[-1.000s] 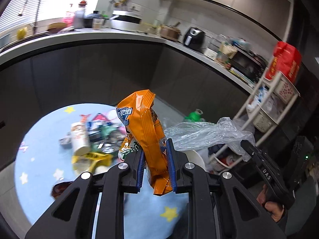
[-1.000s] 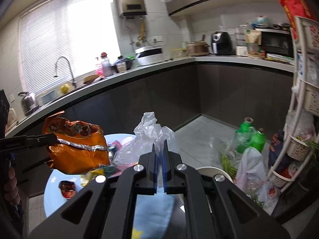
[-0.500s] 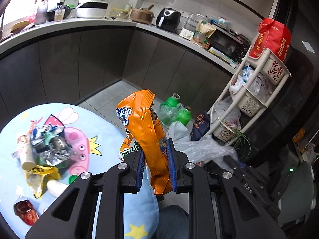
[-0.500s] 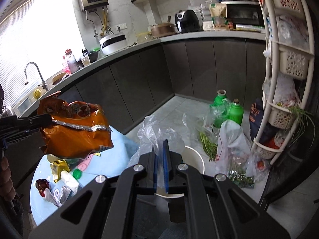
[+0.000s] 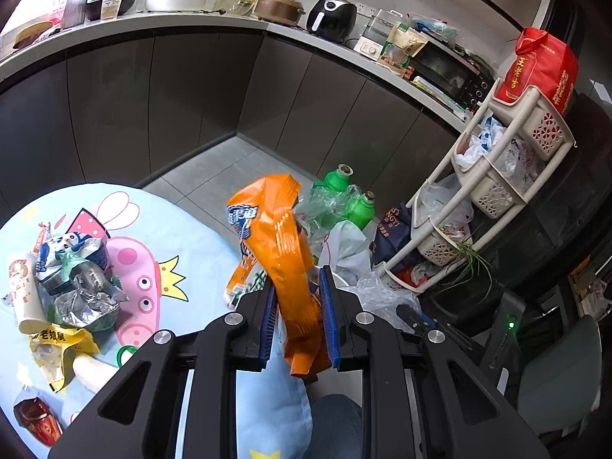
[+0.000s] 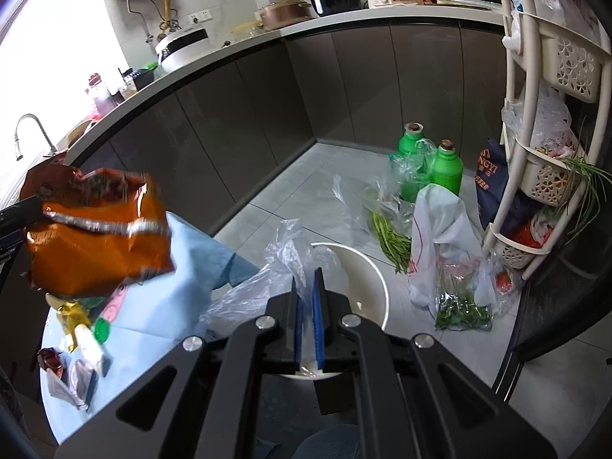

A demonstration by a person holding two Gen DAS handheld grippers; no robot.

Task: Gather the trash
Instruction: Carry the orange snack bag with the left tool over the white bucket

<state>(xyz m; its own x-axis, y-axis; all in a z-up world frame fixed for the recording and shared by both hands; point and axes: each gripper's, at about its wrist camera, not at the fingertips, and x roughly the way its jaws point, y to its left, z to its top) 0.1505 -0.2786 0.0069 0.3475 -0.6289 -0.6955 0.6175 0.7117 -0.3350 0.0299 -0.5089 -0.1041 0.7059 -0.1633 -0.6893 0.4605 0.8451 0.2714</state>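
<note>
Left wrist view: the left gripper (image 5: 298, 298) has its jaws clamped on an orange snack bag (image 5: 281, 252), which stands upright out of them. At 9 o'clock, wrappers (image 5: 72, 290) and a paper cup (image 5: 21, 294) lie on the round surface (image 5: 191, 237). Right wrist view: the right gripper (image 6: 308, 298) has its jaws closed on a clear plastic bag (image 6: 283, 264), above a white bin (image 6: 367, 267) on the floor. The orange bag hangs at 9 o'clock; two green bottles (image 6: 428, 164) stand at 1 o'clock.
</note>
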